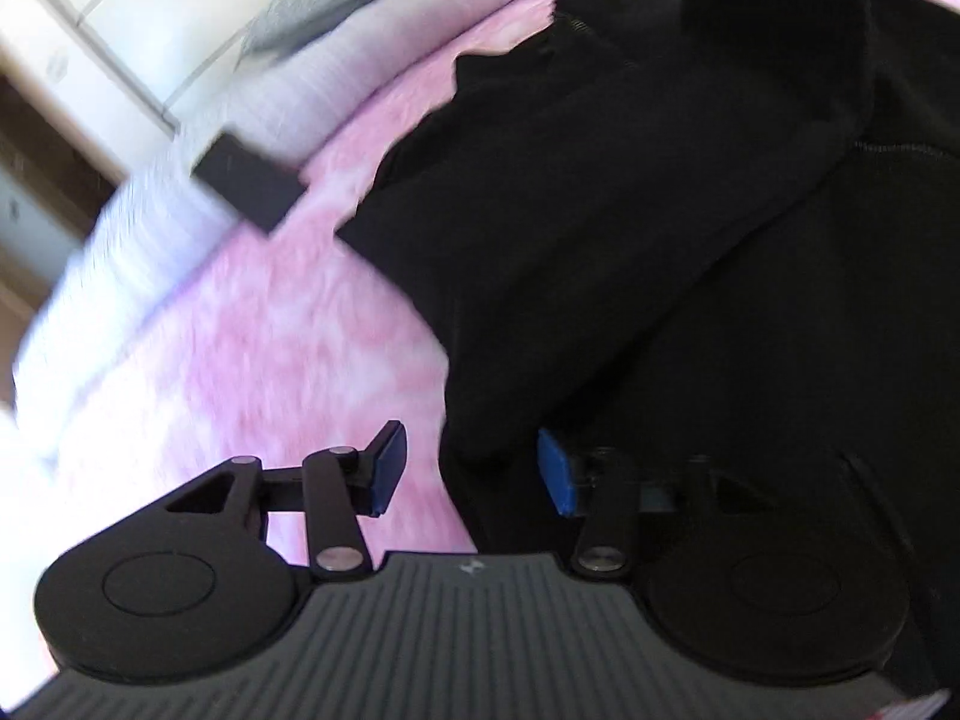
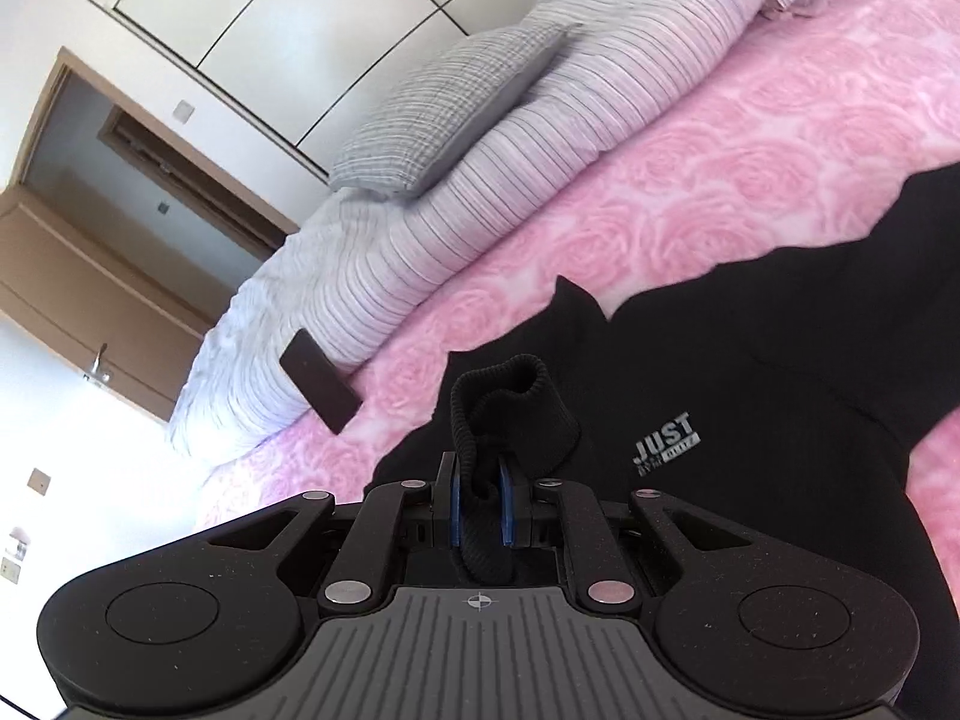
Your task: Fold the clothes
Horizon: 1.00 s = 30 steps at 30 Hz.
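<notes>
— So why is the ribbed cuff point(image 2: 510, 396) standing up like that in the right wrist view?

— Because the right gripper point(image 2: 478, 504) has it pinched. Its jaws are nearly closed, with the cuff's knit squeezed between the blue pads point(image 2: 454, 501), and the open end of the sleeve pokes up past the fingertips. My guess is the sleeve is being carried across the body to make a fold.

— And the garment itself?

— A black sweatshirt point(image 2: 750, 396), spread on the bed over the pink rose blanket point(image 2: 690, 180), with a small white "JUST" print point(image 2: 665, 437) just right of the jaws. A dark flat object point(image 2: 321, 387), possibly a phone, lies near the striped duvet point(image 2: 420, 228), apart from the sweatshirt.

— What about the left side?

— The left gripper point(image 1: 474, 468) has its jaws about halfway open and nothing clamped. The view is blurred, but the sweatshirt point(image 1: 660, 270) edge runs between the pads: the left pad point(image 1: 387, 468) sits over pink blanket point(image 1: 240, 360), the right one against black fabric.

— So it's lined up on the hem?

— It looks like that, ready to close on the edge, though I can't tell whether either pad touches the cloth.
</notes>
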### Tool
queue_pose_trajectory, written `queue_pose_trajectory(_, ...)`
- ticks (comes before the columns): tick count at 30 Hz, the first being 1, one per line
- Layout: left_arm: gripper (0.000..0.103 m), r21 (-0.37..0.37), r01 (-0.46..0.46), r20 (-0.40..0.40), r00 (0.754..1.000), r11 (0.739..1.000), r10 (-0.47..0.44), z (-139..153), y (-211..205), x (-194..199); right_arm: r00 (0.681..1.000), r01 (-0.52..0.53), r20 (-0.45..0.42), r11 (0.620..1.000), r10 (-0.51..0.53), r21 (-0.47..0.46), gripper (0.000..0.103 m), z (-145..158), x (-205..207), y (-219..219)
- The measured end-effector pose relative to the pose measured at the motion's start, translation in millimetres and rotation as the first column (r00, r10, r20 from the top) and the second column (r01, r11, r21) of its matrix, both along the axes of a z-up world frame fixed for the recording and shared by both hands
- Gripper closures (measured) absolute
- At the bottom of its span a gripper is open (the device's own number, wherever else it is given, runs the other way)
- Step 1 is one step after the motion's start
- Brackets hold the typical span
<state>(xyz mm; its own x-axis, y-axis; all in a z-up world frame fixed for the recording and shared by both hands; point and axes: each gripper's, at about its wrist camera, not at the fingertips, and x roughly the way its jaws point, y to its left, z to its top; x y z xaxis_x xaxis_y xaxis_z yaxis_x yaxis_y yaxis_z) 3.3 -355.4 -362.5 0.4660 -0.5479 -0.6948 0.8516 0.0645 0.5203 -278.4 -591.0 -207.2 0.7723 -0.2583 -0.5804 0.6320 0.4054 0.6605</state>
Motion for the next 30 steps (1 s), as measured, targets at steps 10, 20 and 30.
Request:
queue_pose_trajectory(10, 0.084, -0.1, -0.257, -0.103, 0.963, 0.961, 0.247, 20.2, 11.7, 28.1, 0.982, -0.087, 0.161, 0.993, 0.098, -0.075, 0.091, 35.4, 21.0, 8.0)
queue_pose_trajectory(20, 0.083, -0.062, -0.294, -0.181, 0.943, 0.954, 0.279, 12.1, 13.8, 33.6, 0.97, 0.137, -0.214, 0.987, -0.115, 0.09, 0.091, -93.4, -70.0, 2.9)
queue_pose_trajectory(30, 0.08, -0.105, -0.14, -0.313, 0.944, 0.985, 0.101, 54.7, 47.2, 27.3, 0.966, 0.099, -0.245, 0.993, -0.082, 0.06, 0.091, -101.0, -77.2, -2.0)
